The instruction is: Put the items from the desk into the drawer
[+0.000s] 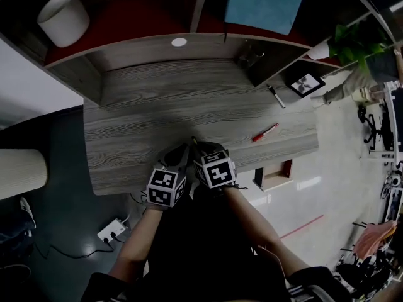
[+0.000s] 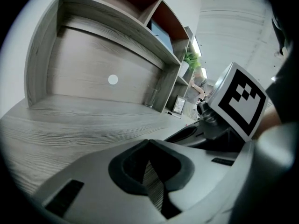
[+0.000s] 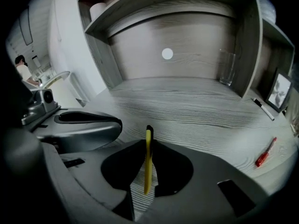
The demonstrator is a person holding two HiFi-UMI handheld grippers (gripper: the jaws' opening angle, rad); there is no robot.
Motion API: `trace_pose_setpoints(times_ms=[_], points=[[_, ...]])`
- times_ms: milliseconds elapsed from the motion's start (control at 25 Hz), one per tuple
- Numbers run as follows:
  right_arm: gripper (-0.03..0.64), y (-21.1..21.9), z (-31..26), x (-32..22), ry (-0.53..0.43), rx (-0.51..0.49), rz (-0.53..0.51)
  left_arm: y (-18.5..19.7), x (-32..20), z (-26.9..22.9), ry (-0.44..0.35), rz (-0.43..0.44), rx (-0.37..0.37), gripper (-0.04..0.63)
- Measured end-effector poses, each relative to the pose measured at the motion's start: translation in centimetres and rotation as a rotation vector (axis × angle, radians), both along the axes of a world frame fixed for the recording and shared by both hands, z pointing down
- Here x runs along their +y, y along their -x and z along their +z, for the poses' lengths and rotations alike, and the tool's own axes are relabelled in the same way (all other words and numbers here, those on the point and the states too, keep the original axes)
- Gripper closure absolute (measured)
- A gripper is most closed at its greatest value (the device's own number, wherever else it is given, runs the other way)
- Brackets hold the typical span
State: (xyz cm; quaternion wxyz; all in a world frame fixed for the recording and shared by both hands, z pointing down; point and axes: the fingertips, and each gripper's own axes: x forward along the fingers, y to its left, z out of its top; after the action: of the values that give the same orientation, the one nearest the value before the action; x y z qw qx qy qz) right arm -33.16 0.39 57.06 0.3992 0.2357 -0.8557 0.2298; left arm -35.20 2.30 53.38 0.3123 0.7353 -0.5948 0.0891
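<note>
My right gripper (image 3: 147,129) is shut on a thin yellow pen (image 3: 147,160), which stands upright between its pads over the front of the grey wood desk (image 1: 189,106). Just to its left, my left gripper (image 2: 148,143) has its jaws pressed together with nothing in them. In the head view both grippers (image 1: 182,148) (image 1: 201,147) hover side by side above the desk's near edge. A red pen (image 1: 265,132) (image 3: 265,153) lies at the desk's right. Farther back lies a black pen (image 1: 276,96) (image 3: 264,107).
At the back right corner a drinking glass (image 1: 250,56) (image 3: 227,67) and a small picture frame (image 1: 306,84) (image 3: 280,91) stand by the shelf unit. A white pot (image 1: 63,16) and a blue folder (image 1: 264,4) sit on upper shelves. A box-like compartment (image 1: 275,173) shows below the desk's right edge.
</note>
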Motion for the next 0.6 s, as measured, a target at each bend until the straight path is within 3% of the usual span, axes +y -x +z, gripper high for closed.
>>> trace_pose_setpoints(times_ms=[600], points=[[0.555, -10.8, -2.1, -3.8, -0.037, -0.054, 0.311, -9.4, -3.1, -1.3, -0.012, 0.239, -0.012, 0.595]])
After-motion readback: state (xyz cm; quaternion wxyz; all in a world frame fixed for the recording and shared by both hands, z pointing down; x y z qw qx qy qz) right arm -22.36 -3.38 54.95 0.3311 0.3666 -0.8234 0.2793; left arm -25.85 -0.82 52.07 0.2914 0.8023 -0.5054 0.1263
